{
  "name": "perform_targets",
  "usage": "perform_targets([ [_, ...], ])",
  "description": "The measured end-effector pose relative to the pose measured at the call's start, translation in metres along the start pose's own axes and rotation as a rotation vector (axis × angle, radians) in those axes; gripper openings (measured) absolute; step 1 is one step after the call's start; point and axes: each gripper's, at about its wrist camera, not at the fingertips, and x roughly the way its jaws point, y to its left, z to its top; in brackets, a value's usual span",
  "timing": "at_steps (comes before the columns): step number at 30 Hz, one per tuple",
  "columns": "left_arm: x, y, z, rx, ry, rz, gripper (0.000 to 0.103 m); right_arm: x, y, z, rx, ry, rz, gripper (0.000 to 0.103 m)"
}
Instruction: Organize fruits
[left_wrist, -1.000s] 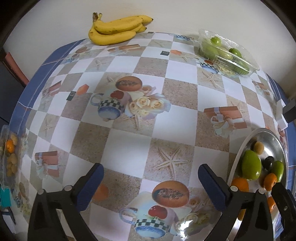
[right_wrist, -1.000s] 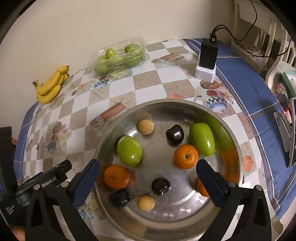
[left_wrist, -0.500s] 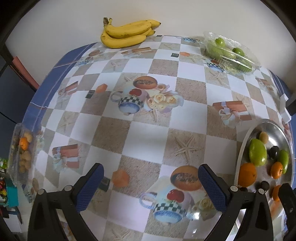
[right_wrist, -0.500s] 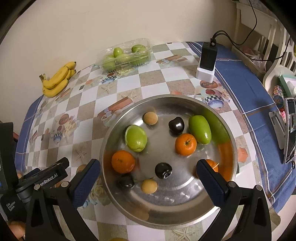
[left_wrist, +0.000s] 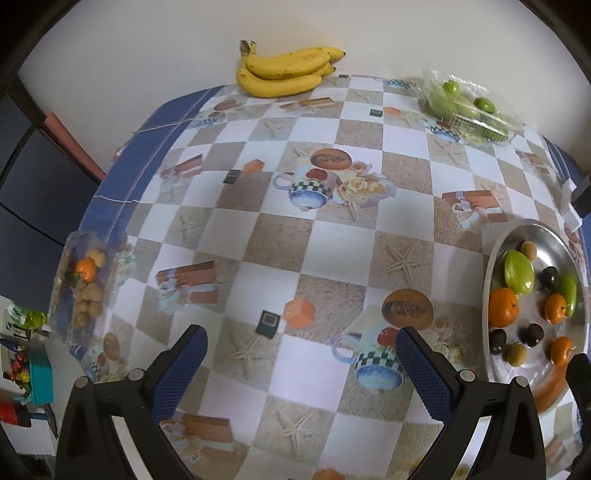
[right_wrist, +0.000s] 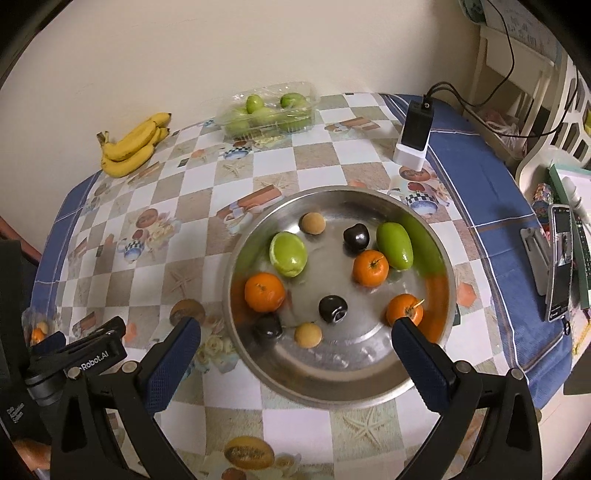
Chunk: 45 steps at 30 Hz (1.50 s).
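Round steel bowl (right_wrist: 424, 373) of mixed oranges, green and dark fruits: set mid-table, presumably as sorting source; right gripper (right_wrist: 295, 354) held above it, fingers wide, empty; left gripper (left_wrist: 301, 363) likewise wide, empty, over chequered tablecloth (left_wrist: 325, 240); yellow banana bunch (left_wrist: 288, 72) kept apart by wall.

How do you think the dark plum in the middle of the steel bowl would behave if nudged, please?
The dark plum looks round and glossy, so it would probably roll across the smooth steel bowl. It may slip between claw pads and could bump the small tan fruit nearby.
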Motion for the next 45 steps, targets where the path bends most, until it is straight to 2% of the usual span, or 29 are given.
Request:
perform_targets([
  [8,-0.03,0.014,-0.016,0.021,-0.047,-0.007,0.103,-0.02,0.005,-0.014,-0.01,-0.025,0.014,0.103],
  [23,-0.034,0.021,-0.06,0.049,-0.061,-0.024,0.103,-0.022,0.013,-0.051,-0.036,-0.022,0.029,0.103],
  [34,-0.044,0.025,-0.065,0.042,-0.105,-0.032,0.103,-0.028,0.023,-0.055,-0.092,-0.052,-0.005,0.103],
  [45,-0.043,0.026,-0.067,0.027,-0.097,-0.027,0.103,-0.028,0.026,-0.056,-0.106,-0.064,-0.063,0.103],
])
